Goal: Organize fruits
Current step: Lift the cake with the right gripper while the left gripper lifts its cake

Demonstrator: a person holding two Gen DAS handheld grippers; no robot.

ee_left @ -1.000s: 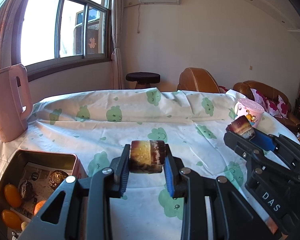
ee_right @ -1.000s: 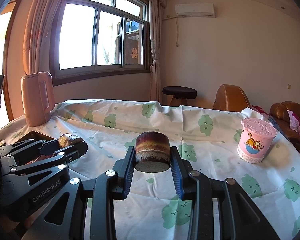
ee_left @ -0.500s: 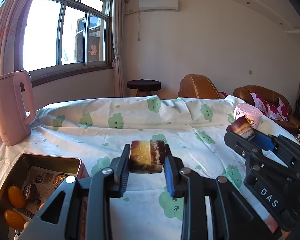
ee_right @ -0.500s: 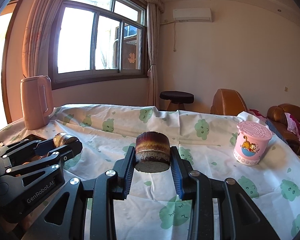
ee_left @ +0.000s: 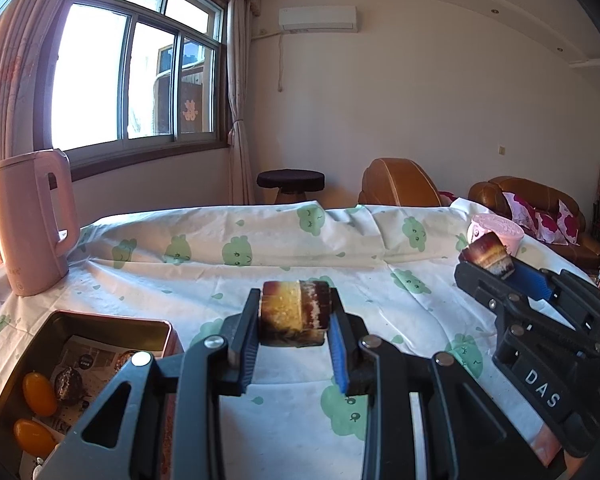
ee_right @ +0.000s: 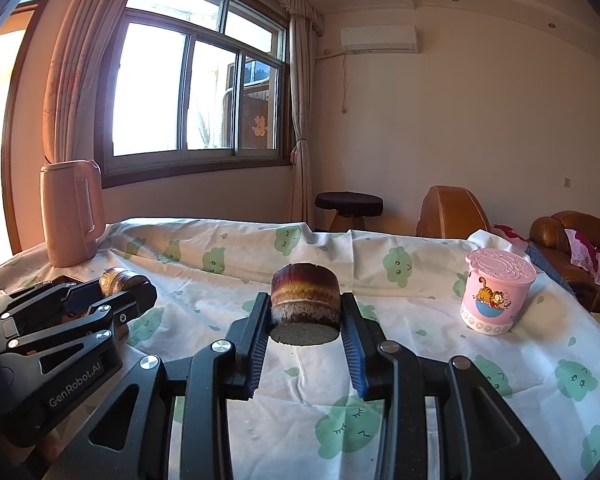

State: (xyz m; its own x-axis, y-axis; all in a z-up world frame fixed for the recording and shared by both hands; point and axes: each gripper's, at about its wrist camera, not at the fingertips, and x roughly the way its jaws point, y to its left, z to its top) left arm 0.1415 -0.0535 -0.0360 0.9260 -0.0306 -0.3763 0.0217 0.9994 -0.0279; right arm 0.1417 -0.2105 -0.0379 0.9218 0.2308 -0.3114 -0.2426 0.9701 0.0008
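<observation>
Living room, table (ee_right: 440, 360) under a white cloth with green cloud print. Left gripper (ee_left: 294, 330) fingers clamped on a brown-yellow fruit chunk (ee_left: 294, 318), lying sideways above the cloth. Right gripper (ee_right: 305, 320) fingers clamped on a second chunk (ee_right: 304, 300), upright. Open tin (ee_left: 112, 324) at left holds orange fruits (ee_left: 39, 394). Pink kettle (ee_right: 71, 212) far left, cartoon cup (ee_right: 498, 298) right.

"DAS" on right tongs (ee_left: 500, 270); "GenRobot.AI" on left tongs (ee_right: 120, 280).

Bright daylight floods through the overexposed window (ee_left: 112, 80); edges bend, corners perhaps vignetted.
</observation>
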